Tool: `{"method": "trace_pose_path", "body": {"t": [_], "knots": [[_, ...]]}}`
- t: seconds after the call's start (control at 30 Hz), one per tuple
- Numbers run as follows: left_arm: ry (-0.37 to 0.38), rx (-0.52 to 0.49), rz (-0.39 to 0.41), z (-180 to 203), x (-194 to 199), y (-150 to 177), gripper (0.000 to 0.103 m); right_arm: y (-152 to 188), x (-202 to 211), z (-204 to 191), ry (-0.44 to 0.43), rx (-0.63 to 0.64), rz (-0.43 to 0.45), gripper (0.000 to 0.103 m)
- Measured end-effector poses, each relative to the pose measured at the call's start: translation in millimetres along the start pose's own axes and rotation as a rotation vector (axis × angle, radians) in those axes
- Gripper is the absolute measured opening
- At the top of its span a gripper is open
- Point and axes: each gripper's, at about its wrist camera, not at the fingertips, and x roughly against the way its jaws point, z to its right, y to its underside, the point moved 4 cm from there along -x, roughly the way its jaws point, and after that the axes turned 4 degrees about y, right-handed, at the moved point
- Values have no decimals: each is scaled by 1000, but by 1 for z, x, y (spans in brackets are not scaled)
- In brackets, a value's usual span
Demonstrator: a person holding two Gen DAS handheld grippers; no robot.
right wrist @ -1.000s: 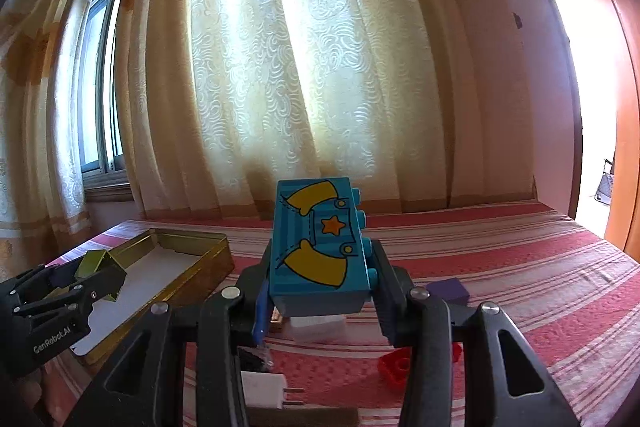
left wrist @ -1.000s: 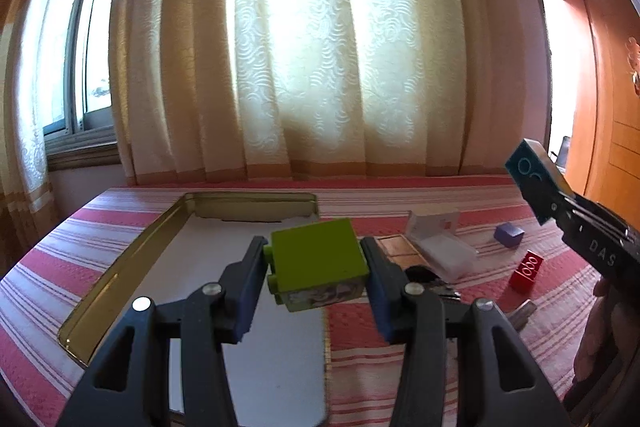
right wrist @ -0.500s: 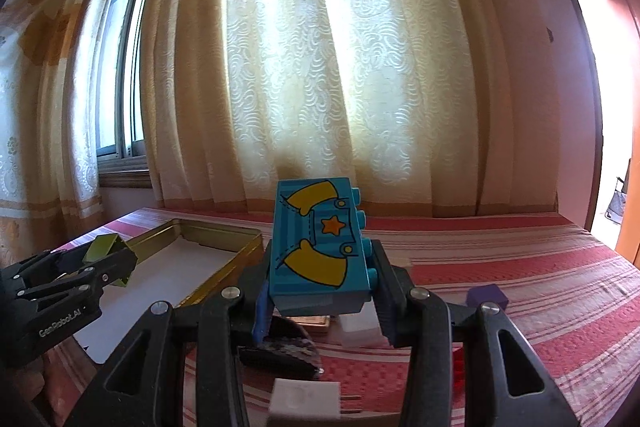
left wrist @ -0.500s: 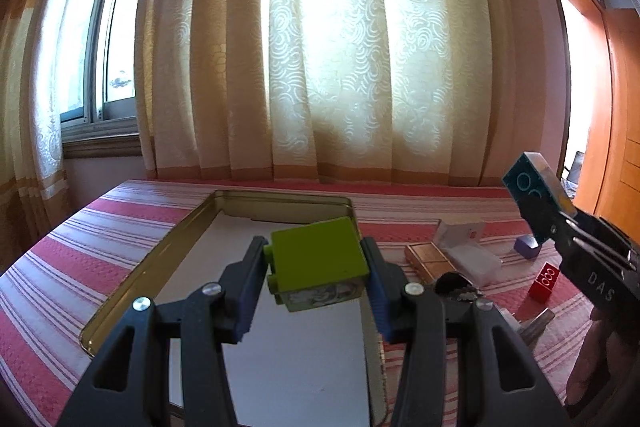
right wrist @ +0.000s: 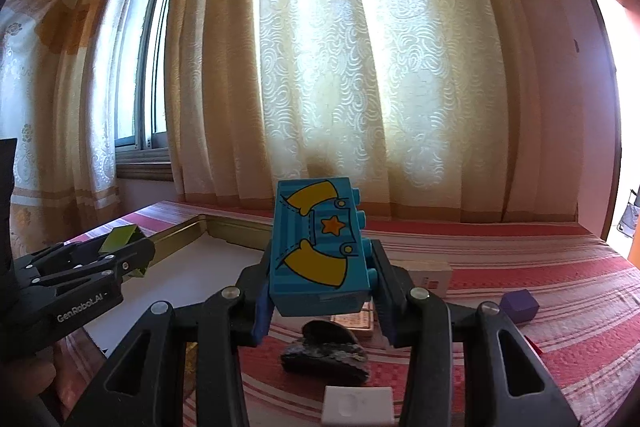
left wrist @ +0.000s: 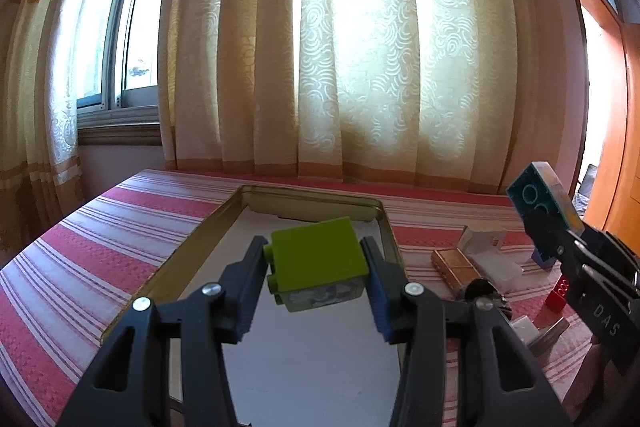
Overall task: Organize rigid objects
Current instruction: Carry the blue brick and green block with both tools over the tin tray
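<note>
My left gripper [left wrist: 316, 283] is shut on a lime-green toy brick [left wrist: 318, 259] and holds it above the gold metal tin [left wrist: 188, 247] with a white floor. My right gripper [right wrist: 320, 287] is shut on a blue toy brick [right wrist: 318, 247] printed with yellow sleeves and an orange star, held above the striped table to the right of the tin [right wrist: 224, 227]. The blue brick also shows in the left wrist view [left wrist: 540, 195], and the green brick in the right wrist view [right wrist: 120, 239].
On the red-striped tablecloth [left wrist: 120, 227] right of the tin lie a gold compact [left wrist: 456, 267], a clear plastic box [left wrist: 488, 247], a red brick [left wrist: 560, 293], a purple cube [right wrist: 520, 305], a dark rock-like lump [right wrist: 324, 351] and a white plug [right wrist: 356, 403]. Curtains hang behind.
Both grippers have moved left with their bricks. The left one now hangs over the tin's floor; the right one has come nearer the tin.
</note>
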Motion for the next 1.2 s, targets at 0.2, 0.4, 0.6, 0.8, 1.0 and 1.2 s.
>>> {"method": "trace_pose_path", "body": {"t": [0.2, 0.4, 0.6, 0.8, 1.0, 1.2], "knots": [[-11, 4, 1, -4, 1, 0, 47, -1, -2, -13, -22, 16, 4, 45], [-24, 6, 0, -10, 0, -1, 47, -1, -3, -22, -40, 25, 2, 45], [-34, 15, -1, -17, 0, -2, 47, -1, -5, -33, -61, 39, 3, 45], [-38, 16, -1, -21, 0, -2, 47, -1, -5, -43, -76, 55, 6, 45], [-38, 17, -1, -24, 0, -2, 47, -1, -6, -47, -84, 61, 10, 45], [-43, 10, -3, -27, 0, -1, 47, 0, -7, -52, -96, 72, 9, 45]]}}
